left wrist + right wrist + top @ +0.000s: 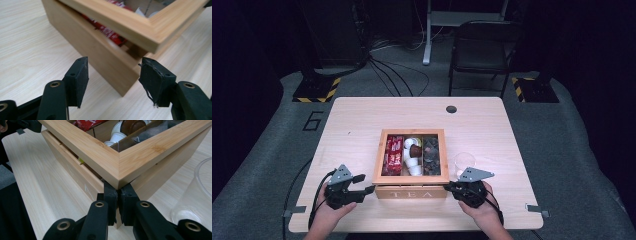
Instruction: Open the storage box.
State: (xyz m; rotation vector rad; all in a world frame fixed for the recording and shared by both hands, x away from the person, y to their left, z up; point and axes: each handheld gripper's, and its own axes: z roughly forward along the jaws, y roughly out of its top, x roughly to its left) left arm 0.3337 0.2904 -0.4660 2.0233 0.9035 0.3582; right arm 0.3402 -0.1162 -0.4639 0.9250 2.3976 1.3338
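From the high view, a wooden tea box sits at the table's near middle, a clear cup beside it. In the left gripper view, the left gripper gapes empty by the box's corner. In the right gripper view, the right gripper is closed beneath the raised lid corner

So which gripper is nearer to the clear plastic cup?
The right. The right gripper is at the tea box's front right corner, just in front of the cup; the left gripper is at the opposite front corner.
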